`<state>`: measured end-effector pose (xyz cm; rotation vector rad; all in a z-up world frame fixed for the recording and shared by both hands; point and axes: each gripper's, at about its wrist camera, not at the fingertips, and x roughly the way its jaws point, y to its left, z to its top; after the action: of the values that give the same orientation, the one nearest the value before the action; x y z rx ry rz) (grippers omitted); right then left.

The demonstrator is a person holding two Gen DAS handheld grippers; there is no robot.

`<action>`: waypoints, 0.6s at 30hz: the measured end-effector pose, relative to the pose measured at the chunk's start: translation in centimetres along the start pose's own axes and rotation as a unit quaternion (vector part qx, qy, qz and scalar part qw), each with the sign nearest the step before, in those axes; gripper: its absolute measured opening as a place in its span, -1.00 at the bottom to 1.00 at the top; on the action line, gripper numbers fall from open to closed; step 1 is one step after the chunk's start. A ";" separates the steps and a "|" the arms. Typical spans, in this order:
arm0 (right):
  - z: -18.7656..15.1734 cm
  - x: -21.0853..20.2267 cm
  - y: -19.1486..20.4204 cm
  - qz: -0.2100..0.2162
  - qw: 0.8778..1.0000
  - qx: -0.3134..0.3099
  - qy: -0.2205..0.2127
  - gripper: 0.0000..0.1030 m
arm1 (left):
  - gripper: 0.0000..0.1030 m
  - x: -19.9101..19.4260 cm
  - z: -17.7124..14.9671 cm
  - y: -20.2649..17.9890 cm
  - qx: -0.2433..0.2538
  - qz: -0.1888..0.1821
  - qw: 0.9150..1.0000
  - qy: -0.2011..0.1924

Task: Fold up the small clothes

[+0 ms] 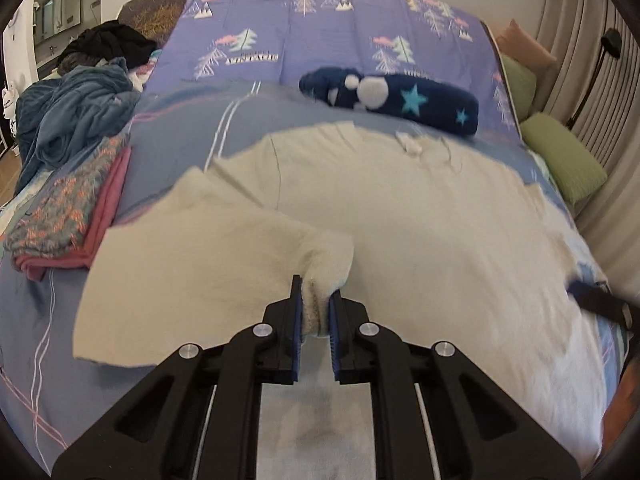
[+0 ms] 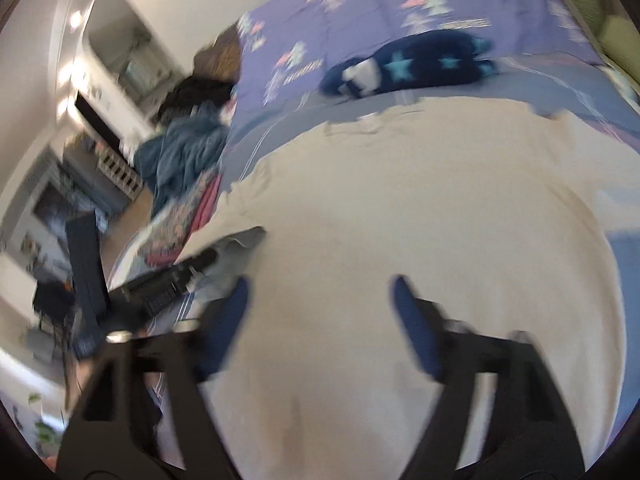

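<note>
Across the middle of the bed (image 1: 168,140) lies the cream shirt (image 1: 400,220), its body spread flat and the left sleeve lifted off the cover. I judge it light, soft and limp: it will sag and drag wherever I do not carry it, and the knit looks grippy enough not to slip. A hem or cuff, bunched into a thick fold, is the place to take it.

My left tongs (image 1: 316,308) are pressed together on just such a bunch, the sleeve's edge pinched between the blue pads, with the sleeve draping away to the left. They point steeply down toward the shirt from the near side.

My right tongs (image 2: 320,320) stand spread over the shirt's near part, nothing between the fingers, pads clear of the cloth as far as the blur lets me judge. They too tilt downward from the near edge.
</note>
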<state>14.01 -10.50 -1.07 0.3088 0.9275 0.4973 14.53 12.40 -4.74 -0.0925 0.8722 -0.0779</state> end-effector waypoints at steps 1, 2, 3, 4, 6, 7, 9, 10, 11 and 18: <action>1.3 1.8 0.9 0.018 0.999 -0.002 0.030 -0.21 | -0.78 0.2 -0.3 0.2 -0.003 0.000 1.000 0.004; 2.2 3.3 1.4 0.035 0.998 0.004 0.055 -0.31 | -0.78 0.5 -0.5 0.5 -0.009 -0.001 1.000 0.010; 3.0 5.0 1.8 0.055 0.995 0.017 0.081 -0.31 | -0.78 0.6 -0.6 0.7 -0.012 -0.001 1.000 0.012; 3.9 7.5 2.4 0.080 0.989 0.039 0.117 -0.31 | -0.78 0.7 -0.9 0.9 -0.015 0.000 1.000 0.016; 4.6 10.4 3.1 0.093 0.983 0.059 0.149 -0.31 | -0.78 0.9 -1.3 1.3 -0.017 0.006 1.000 0.022; 4.9 12.2 3.6 0.099 0.978 0.071 0.167 -0.24 | -0.78 0.9 -1.4 1.4 -0.018 0.007 1.000 0.024; 5.2 14.4 4.2 0.102 0.974 0.085 0.183 -0.06 | -0.78 0.9 -1.7 1.7 -0.017 0.009 0.999 0.027; 5.4 15.5 4.6 0.099 0.973 0.088 0.188 -0.02 | -0.78 0.8 -1.8 1.8 -0.017 0.010 0.999 0.028; 5.7 16.2 4.8 0.095 0.973 0.087 0.190 0.00 | -0.78 0.8 -1.9 1.9 -0.016 0.010 0.999 0.028; 6.1 18.7 7.1 0.070 0.978 0.060 0.188 -0.92 | -0.77 1.4 -2.0 1.6 -0.009 0.010 0.999 0.035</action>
<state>26.47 5.26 -7.09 0.3989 1.3137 0.6436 13.92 13.71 -7.25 -0.0990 0.9430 -0.0551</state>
